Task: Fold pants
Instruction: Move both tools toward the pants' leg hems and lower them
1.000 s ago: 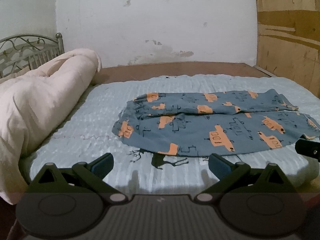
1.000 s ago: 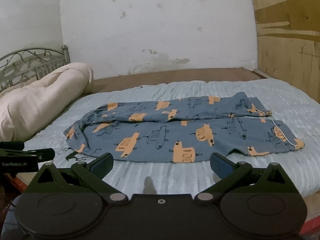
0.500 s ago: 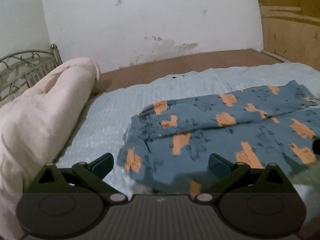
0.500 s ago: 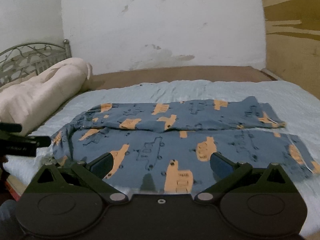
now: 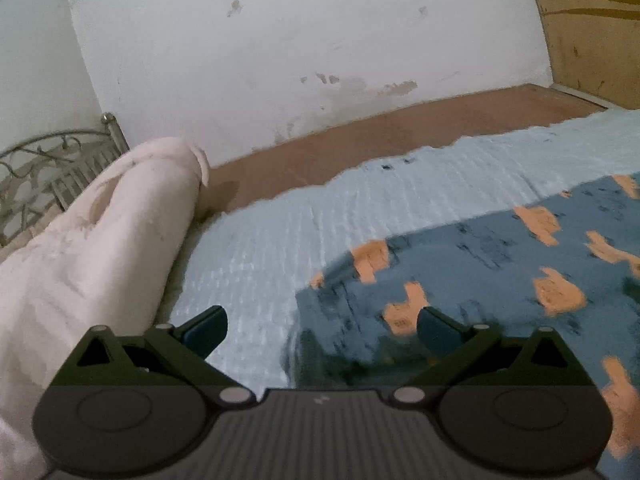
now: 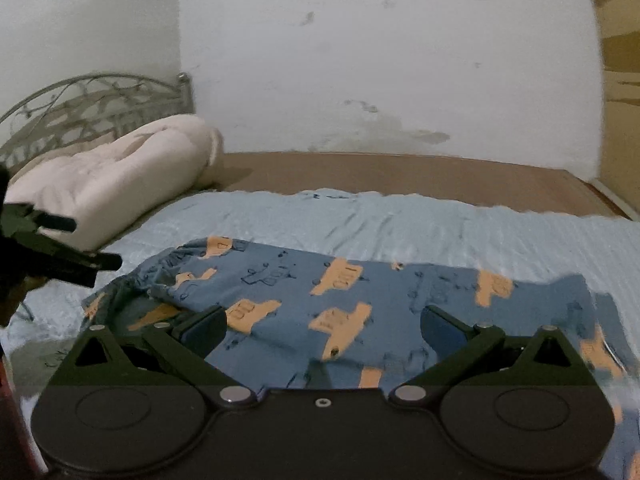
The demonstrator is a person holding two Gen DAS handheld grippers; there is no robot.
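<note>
Blue pants with orange truck prints (image 6: 340, 300) lie spread flat on the light blue bedsheet (image 6: 400, 220), waistband to the left. In the left wrist view the pants' waistband end (image 5: 460, 280) fills the lower right. My left gripper (image 5: 322, 326) is open and empty, just above the waistband corner. It also shows at the left edge of the right wrist view (image 6: 60, 256). My right gripper (image 6: 324, 328) is open and empty, low over the near leg of the pants.
A rolled pale pink blanket (image 5: 92, 260) lies along the left side of the bed by a metal headboard (image 6: 92, 108). Bare brown mattress (image 5: 400, 132) shows behind the sheet, against a white wall. A wooden panel (image 5: 592, 40) stands at the right.
Both grippers have moved forward and down toward the pants, which now fill more of each view. The left gripper has gone to the waistband end. Both stay open.
</note>
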